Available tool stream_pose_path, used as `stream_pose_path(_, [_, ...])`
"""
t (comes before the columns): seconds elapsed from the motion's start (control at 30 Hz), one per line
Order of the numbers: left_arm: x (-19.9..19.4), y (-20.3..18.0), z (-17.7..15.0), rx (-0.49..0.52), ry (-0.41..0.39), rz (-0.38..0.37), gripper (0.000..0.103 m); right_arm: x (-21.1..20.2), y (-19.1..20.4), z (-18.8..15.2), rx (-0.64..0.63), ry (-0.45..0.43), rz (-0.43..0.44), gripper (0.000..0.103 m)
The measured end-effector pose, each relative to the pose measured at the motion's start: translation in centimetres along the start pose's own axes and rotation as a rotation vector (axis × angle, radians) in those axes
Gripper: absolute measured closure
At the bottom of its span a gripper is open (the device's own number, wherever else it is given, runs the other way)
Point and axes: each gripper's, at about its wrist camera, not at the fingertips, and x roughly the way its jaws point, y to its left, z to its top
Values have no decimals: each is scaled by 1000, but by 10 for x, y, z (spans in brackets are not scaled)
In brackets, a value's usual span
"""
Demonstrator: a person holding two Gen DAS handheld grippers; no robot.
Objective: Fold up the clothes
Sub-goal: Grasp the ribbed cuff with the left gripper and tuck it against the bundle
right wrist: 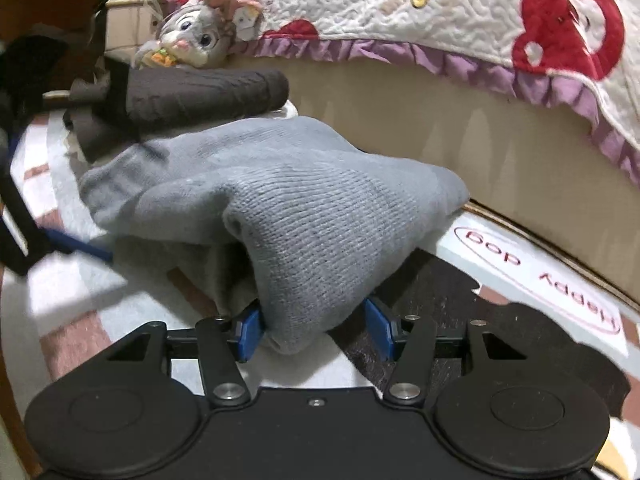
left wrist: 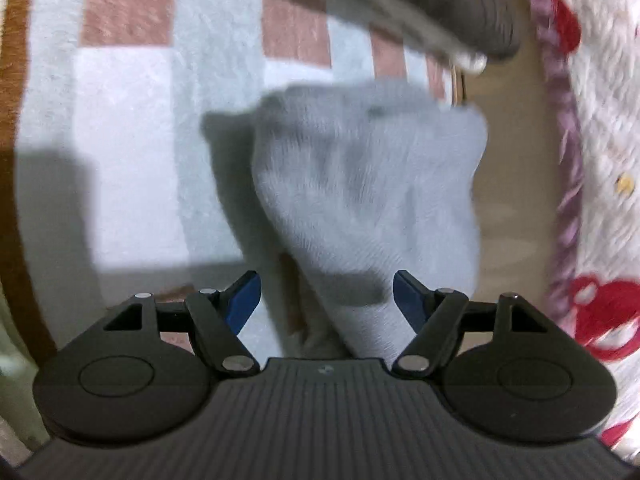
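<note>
Laying down 1 fold of the grey garment (right wrist: 276, 200) on the rug (left wrist: 124, 152) (bed at 2 o'clock). Left claw (left wrist: 326, 300) released; right claw (right wrist: 314, 330) straddling cloth, grip unclear. Next: backing both clear.

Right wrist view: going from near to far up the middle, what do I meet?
Right gripper with blue pads → light grey knitted garment bunched between them → rolled dark brown knit garment → grey plush rabbit toy.
</note>
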Motion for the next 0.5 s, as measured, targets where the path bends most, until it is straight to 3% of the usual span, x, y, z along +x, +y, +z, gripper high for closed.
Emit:
stream_pose_path(0.13, [5,-14,-9,23,-95,-76,30,-1,-2,0,24,-7,10,43])
stream_pose_path(0.27, [8,-26,-10,115,-237,-37,31,-1,-5,-1,45,-24,28,43])
stream_pose_path(0.33, [13,-25,-6,123,-267,-26,32,3,-4,0,46,-39,35,42])
stream_pose_path(0.4, [21,-25,3,135,-256,-24,34,16,0,6,28,-24,23,34])
stream_pose_path(0.47, [19,-31,7,171,-295,-28,47,29,1,16,46,-3,-16,34])
stream_pose_path(0.5, [18,-36,8,204,-318,-33,69,32,0,21,65,-7,-27,34])
